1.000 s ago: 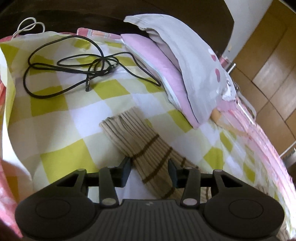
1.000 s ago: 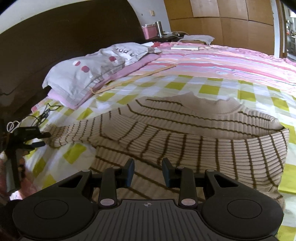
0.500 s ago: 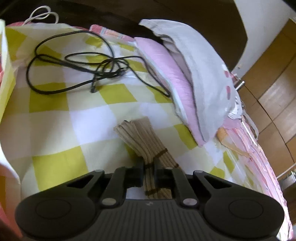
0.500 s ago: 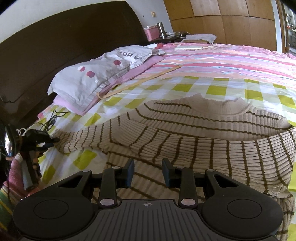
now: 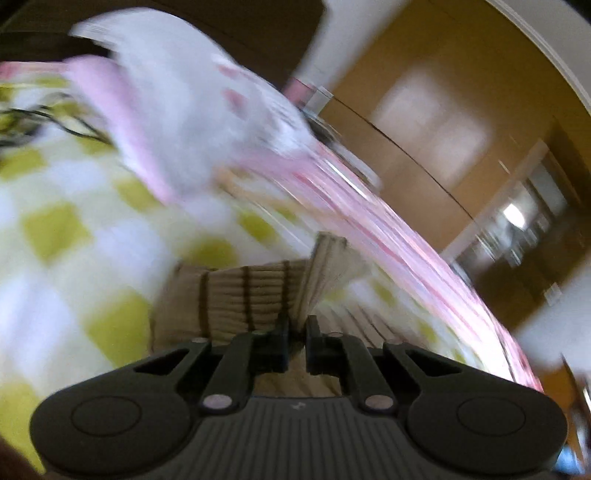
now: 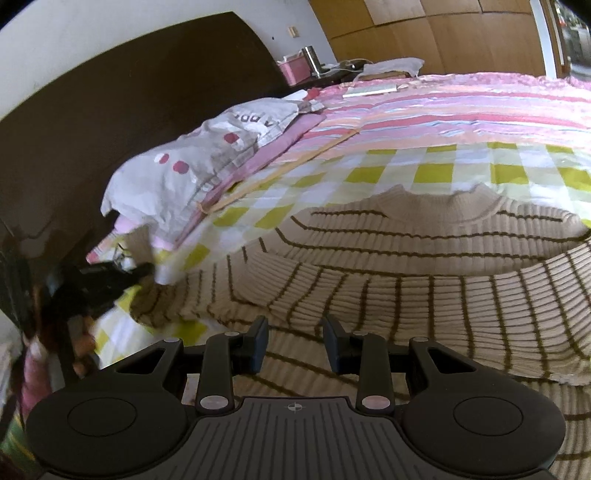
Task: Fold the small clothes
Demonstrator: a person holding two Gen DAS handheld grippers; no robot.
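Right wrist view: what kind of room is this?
Most likely a home bedroom. A dark headboard backs a bed spread with a checked sheet, pillows are stacked at its head, and wooden wardrobe doors line the far wall.

Beige ribbed sweater (image 6: 424,266) with thin dark brown stripes is spread on the yellow-and-white checked sheet, round neckline toward the far side. One sleeve (image 6: 173,299) is stretched out to the left. Sleeve end (image 5: 258,295) is lifted and bunched, cuff (image 5: 325,269) fanned out past the pinch point. Body fabric is rumpled, lower part draped in loose folds.
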